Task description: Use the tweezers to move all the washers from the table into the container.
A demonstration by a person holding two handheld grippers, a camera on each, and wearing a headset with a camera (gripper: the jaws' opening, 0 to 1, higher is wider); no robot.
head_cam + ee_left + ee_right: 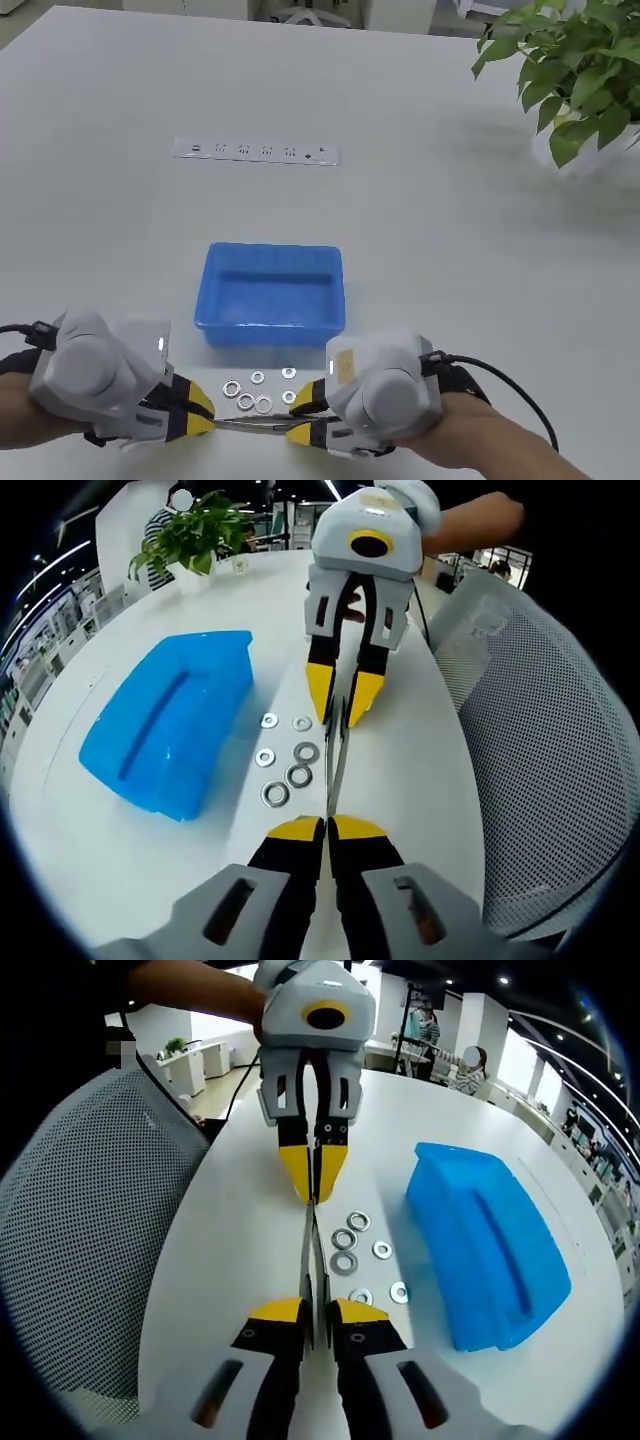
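head view: left gripper [205, 412] & right gripper [297, 413] each clamped 1 end of the tweezers [250, 424], prob. to settle the grip before picking. 6 washers [232, 388] lay on the table [450, 250], just beside the empty blue container [272, 325]; none in it yet.

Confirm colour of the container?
The container is solid blue; the head view shows it best.
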